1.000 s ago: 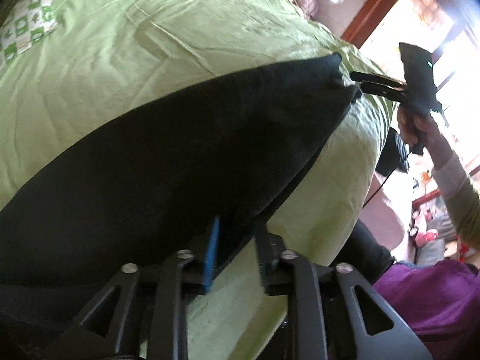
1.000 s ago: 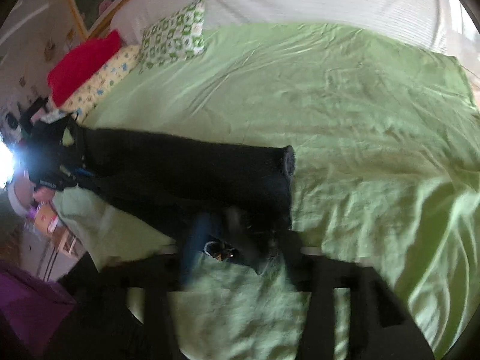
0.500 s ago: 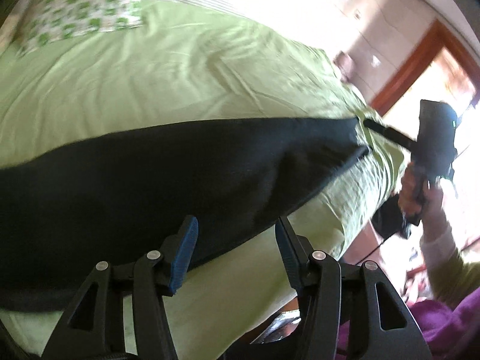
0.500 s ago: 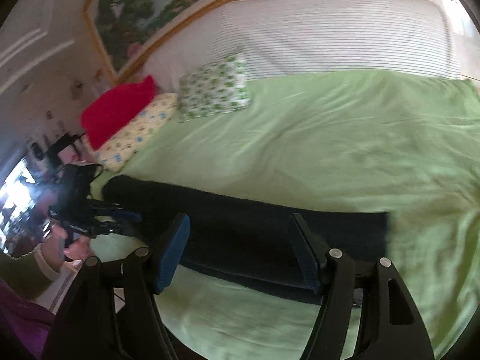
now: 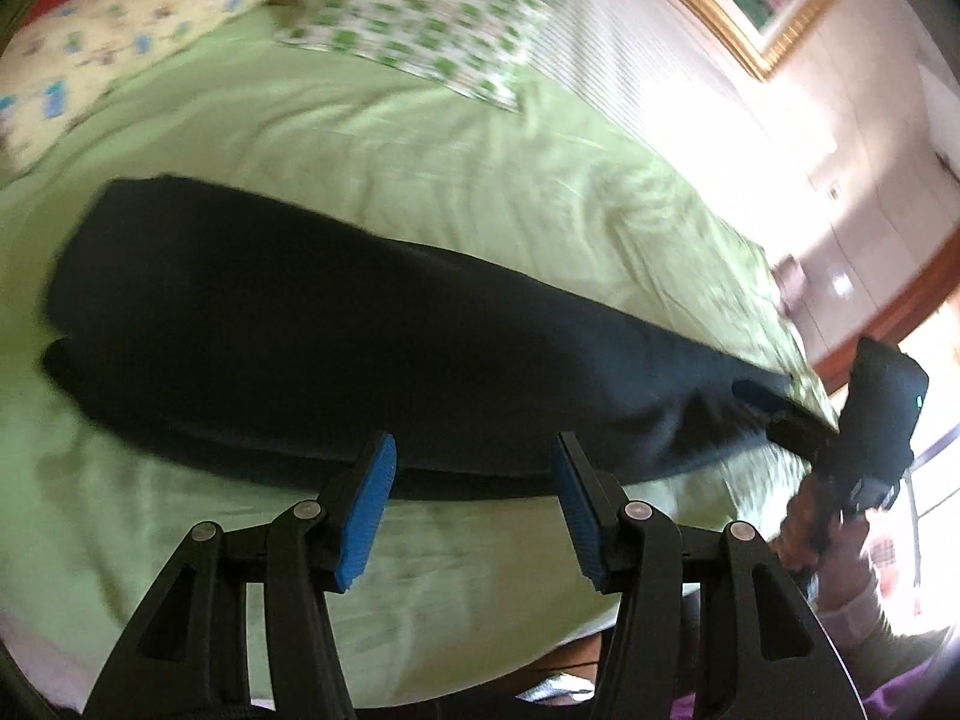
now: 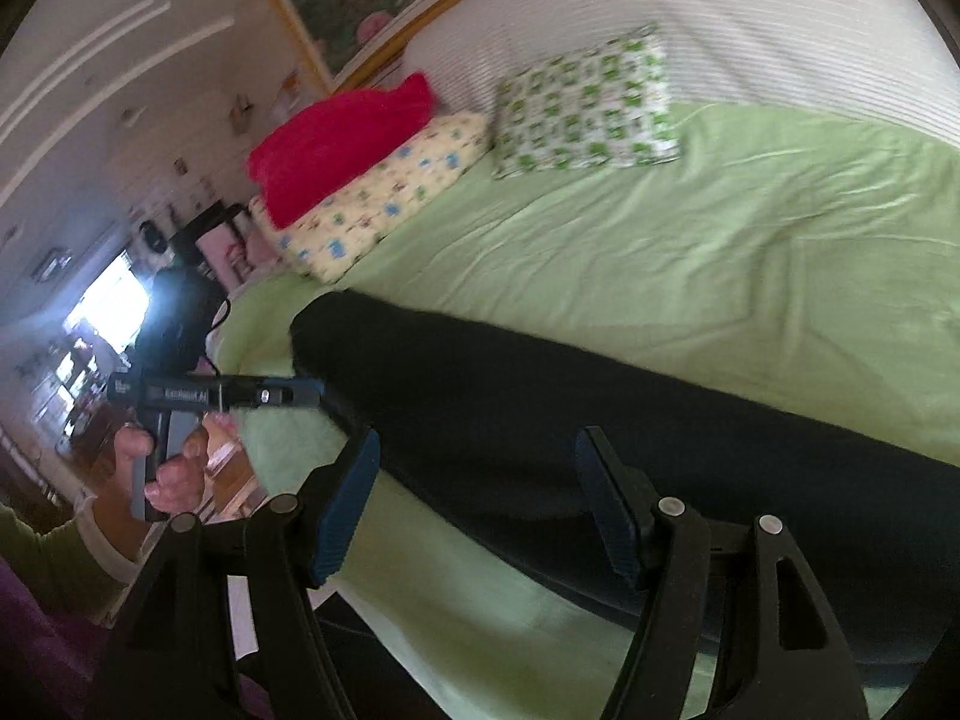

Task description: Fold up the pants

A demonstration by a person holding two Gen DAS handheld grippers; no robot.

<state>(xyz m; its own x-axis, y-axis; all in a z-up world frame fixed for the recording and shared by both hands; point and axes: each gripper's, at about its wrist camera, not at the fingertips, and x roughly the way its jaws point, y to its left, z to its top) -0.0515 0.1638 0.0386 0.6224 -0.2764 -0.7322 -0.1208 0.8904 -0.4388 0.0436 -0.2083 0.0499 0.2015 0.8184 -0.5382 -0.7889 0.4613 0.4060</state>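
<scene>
Black pants (image 5: pixel 360 348) lie in a long folded strip along the near edge of the green bed (image 5: pixel 450 180); they also show in the right wrist view (image 6: pixel 570 420). My left gripper (image 5: pixel 474 504) is open and empty, just off the pants' near edge. My right gripper (image 6: pixel 480 498) is open and empty above the pants. In the left wrist view the right gripper (image 5: pixel 774 405) sits at the pants' far right end. In the right wrist view the left gripper (image 6: pixel 300 391) sits at the pants' left end, seen side-on.
A green-patterned pillow (image 6: pixel 582 102), a yellow pillow (image 6: pixel 384 192) and a red cushion (image 6: pixel 342 138) lie at the head of the bed. A striped white headboard (image 6: pixel 750 12) stands behind. The bed's edge drops off just below the pants (image 5: pixel 480 618).
Both grippers have let go of the pants and opened. The pants now lie flat on the bed. Both cameras have tilted up, showing the pillows.
</scene>
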